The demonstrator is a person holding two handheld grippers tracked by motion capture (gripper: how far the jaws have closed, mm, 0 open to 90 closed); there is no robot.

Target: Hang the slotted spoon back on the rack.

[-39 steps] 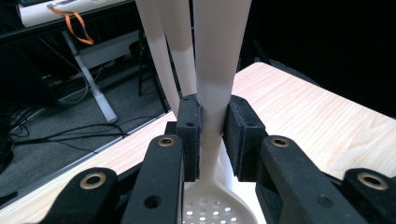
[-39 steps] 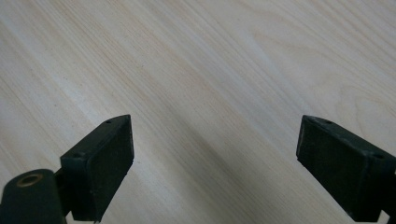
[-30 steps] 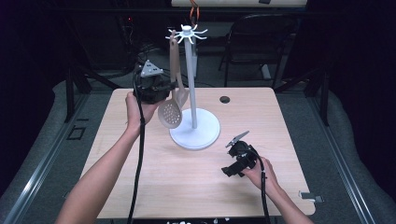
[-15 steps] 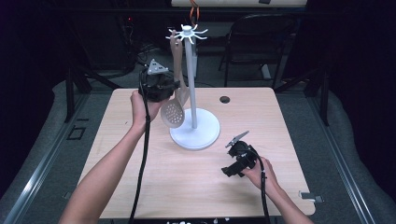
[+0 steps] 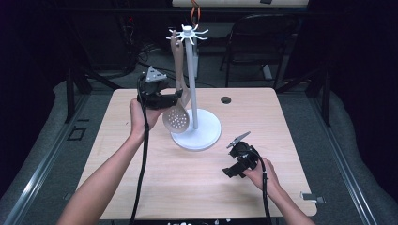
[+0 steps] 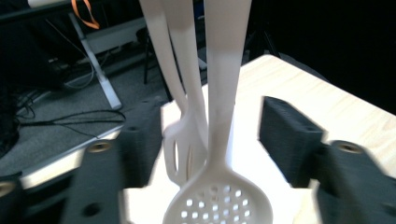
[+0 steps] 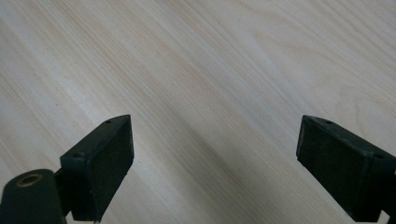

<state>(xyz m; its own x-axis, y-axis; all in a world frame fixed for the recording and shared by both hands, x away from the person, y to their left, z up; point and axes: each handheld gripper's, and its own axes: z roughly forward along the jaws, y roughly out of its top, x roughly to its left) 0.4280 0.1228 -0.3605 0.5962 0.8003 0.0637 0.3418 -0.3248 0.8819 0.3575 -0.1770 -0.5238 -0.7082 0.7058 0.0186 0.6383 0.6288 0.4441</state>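
A white utensil stand with hooks at its top rises from a round base on the wooden table. A beige skimmer hangs from a hook at the stand's left. My left gripper is level with the skimmer's lower handle. Up close, the skimmer hangs between the jaws of my left gripper; they have just been opening and the pads stand clear of the handle. A slotted utensil hangs just behind. My right gripper rests low at the front right, open over bare wood.
A small black round piece lies on the table behind the stand. A metal clip sits at the front right edge. A dark chair stands beyond the table's far edge.
The left gripper's jaws have opened off the skimmer's handle, and the skimmer hangs free on the stand. The right gripper has not moved.
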